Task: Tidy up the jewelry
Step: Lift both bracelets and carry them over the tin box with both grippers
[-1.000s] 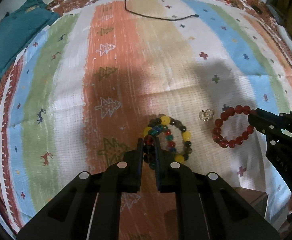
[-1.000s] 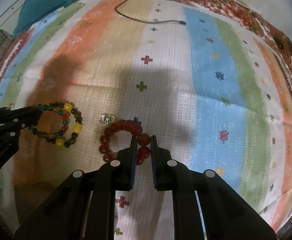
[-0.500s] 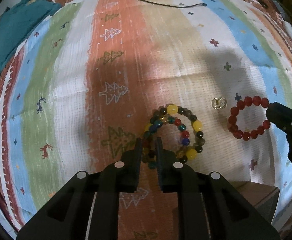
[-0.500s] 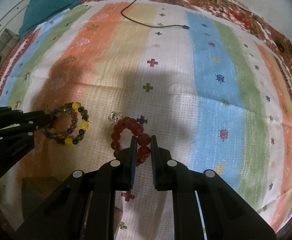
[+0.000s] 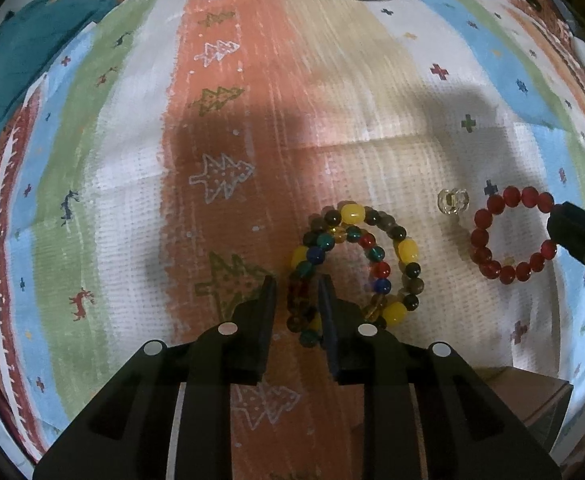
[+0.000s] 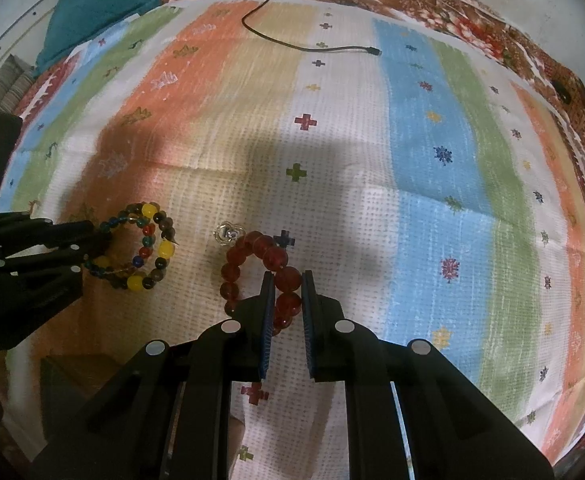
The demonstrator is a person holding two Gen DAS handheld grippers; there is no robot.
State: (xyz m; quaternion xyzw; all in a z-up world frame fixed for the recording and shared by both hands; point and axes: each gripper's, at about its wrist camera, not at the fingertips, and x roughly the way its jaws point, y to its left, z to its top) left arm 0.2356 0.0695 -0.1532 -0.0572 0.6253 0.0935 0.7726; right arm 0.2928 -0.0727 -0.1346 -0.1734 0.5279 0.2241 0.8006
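1. A striped cloth covers the surface; every place below is given from the small clear ring lying on it.
2. The left gripper points down, left of the ring. Its jaws are opening, narrowly apart, with beads of the multicoloured bracelet between them; the pads do not look pressed on the beads.
3. That bracelet lies coiled on the cloth, left of the ring.
4. The right gripper, right of the ring, is clamped on a bead of the red bracelet.
5. The red bracelet lies just beside the ring.
6. A black cable lies well beyond the ring.
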